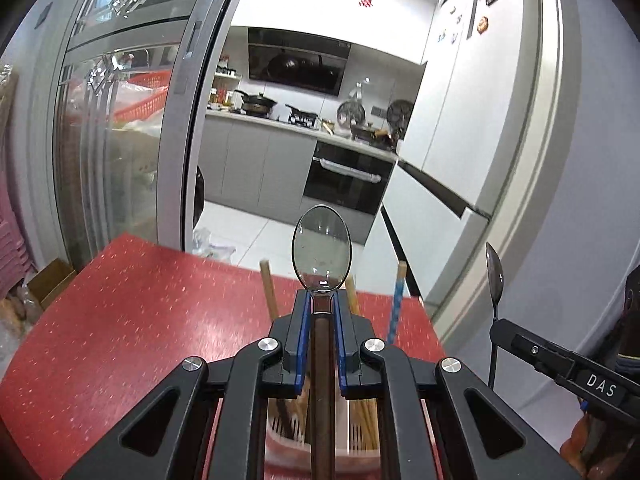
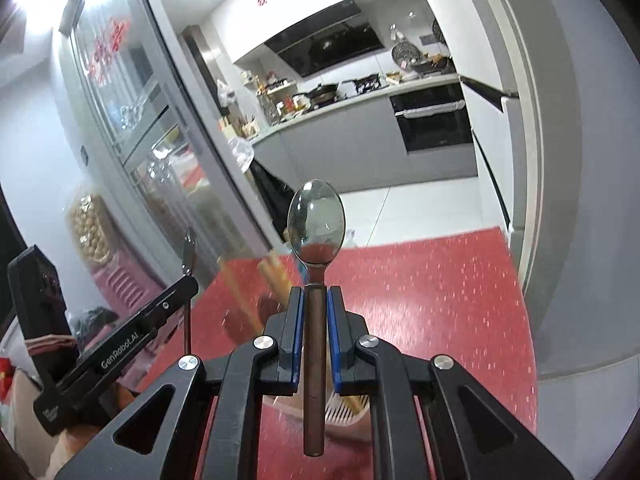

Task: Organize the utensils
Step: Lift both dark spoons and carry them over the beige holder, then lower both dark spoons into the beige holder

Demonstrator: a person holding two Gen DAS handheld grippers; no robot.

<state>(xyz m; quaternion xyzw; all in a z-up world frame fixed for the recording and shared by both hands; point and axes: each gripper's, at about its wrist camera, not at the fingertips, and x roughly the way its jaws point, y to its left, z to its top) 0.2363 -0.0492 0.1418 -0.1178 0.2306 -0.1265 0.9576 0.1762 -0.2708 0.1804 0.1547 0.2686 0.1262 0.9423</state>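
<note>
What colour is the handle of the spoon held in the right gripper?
Dark brown handle, with a shiny silver bowl; clearest in the right wrist view.

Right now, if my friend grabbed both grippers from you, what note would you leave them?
Left gripper: shut on a shiny metal spoon with a brown handle, bowl up.
Right gripper: shut on a second metal spoon with a brown handle, bowl up.
Both spoons are lifted above the red speckled table.
The pale slotted utensil holder sits just below the grippers, already holding wooden chopsticks and a blue patterned chopstick.
Done: both spoons picked up.
Left: they probably go into the holder; neither is in yet.
</note>
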